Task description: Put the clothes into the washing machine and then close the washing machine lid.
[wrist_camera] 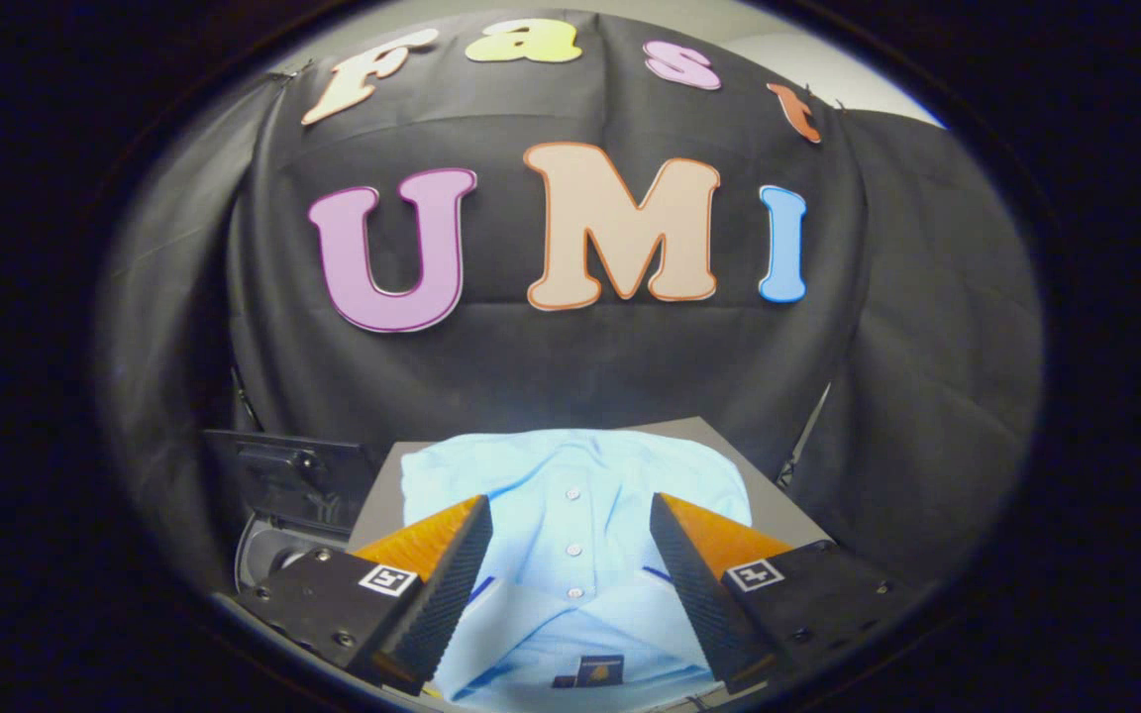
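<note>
my gripper (570,515) spread wide, holding nothing, light blue button-up shirt (570,495) folded flat on the grey table (788,515) between and beyond my fingers, washing machine (283,495) off left, lid up

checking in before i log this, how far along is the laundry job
Nothing looks done yet. The folded light blue shirt lies flat on the grey board, not in the washing machine beside it, whose lid looks open. The gripper is open above the shirt. Left: grasp, load, close lid.

Shirt (570,515) pale blue, white buttons; table (788,510) grey; washing machine (278,495) dark.
</note>
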